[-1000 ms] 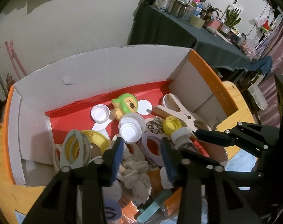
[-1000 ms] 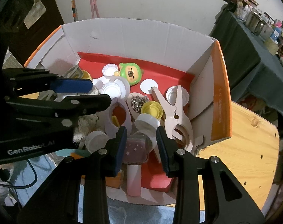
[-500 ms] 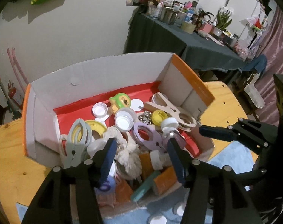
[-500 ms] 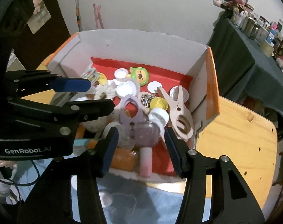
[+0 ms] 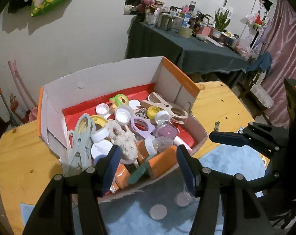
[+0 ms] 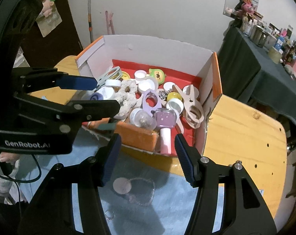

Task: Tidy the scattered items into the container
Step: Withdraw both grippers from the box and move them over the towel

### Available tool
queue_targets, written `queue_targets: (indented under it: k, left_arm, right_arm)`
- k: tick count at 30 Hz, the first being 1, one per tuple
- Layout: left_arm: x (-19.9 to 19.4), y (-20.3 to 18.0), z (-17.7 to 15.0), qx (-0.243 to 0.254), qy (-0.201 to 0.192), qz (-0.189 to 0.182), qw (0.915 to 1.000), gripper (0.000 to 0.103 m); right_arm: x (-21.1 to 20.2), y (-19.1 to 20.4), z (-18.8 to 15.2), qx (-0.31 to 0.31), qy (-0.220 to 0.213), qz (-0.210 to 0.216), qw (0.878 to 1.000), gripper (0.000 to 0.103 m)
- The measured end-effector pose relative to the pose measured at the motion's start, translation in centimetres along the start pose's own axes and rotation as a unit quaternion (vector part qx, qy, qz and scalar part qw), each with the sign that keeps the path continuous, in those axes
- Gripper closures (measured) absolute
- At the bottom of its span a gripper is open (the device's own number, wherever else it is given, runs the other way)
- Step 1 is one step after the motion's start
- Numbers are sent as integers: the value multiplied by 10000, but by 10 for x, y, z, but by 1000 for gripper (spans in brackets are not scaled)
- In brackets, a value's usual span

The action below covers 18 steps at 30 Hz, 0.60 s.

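Both claws agape, empty | L cam: 2 discs (image 5: pixel 158 211) | R cam: 1 disc (image 6: pixel 122 185)

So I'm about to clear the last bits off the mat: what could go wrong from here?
The flat discs on the blue mat lie flush, so open fingers may slide over them or snag the cloth. The box is heaped at its low front edge, so added pieces could roll back out.

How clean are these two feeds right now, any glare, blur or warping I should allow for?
Left wrist: strong fisheye bend with dark corners; box sharp, white caps slightly blown out. Right wrist: same warping; the clear item on the blue mat is faint and hard to read, and the left gripper blocks the left side.
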<state>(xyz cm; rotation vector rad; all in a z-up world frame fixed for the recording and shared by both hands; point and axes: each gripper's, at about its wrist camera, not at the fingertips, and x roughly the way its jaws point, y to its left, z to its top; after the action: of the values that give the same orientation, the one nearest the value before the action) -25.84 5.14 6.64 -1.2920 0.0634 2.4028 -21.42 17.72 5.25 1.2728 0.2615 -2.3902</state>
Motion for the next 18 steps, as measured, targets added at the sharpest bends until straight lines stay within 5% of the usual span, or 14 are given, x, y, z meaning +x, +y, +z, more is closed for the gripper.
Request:
queue_targets:
  k: [11, 18]
  left_arm:
    - [-10, -7, -31, 184, -75, 77, 9998, 40]
    - [-7, -15, -66, 478, -43, -5, 9988, 40]
  right_arm:
    - [-4, 21, -32, -301, -21, 87, 9995, 48]
    - [2, 40, -62, -466, 73, 538, 9974, 48]
